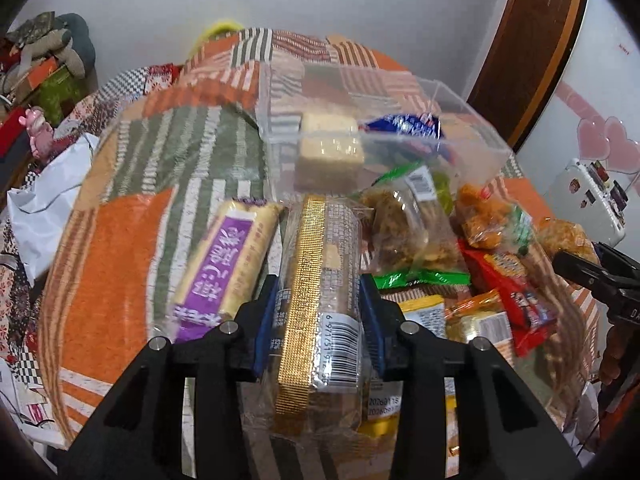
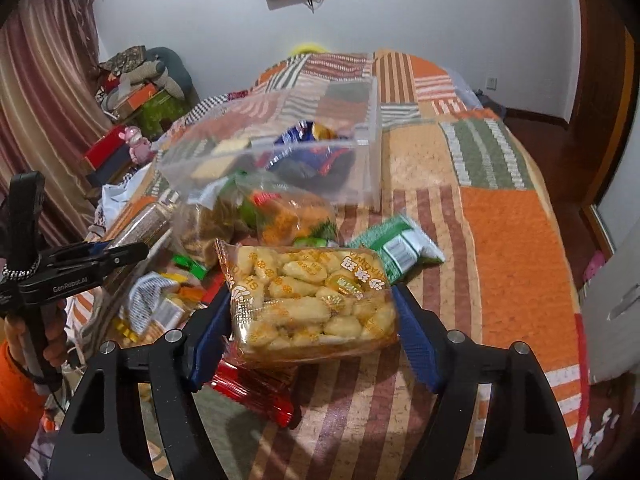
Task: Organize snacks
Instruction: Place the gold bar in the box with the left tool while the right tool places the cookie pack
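My left hand-held gripper (image 1: 320,312) clamps a gold-striped cracker pack (image 1: 320,304); my right hand-held gripper (image 2: 314,320) squeezes a clear pack of yellow puffs (image 2: 312,304). Both hover over the bed (image 2: 500,240), snack pile beside the clear bin (image 2: 280,148).

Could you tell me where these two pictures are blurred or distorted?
Left wrist view: the clear plastic box and orange snack bags smear with motion blur; fisheye bends the door frame. Right wrist view: the box blurs, the yellow snack pack stays sharp.
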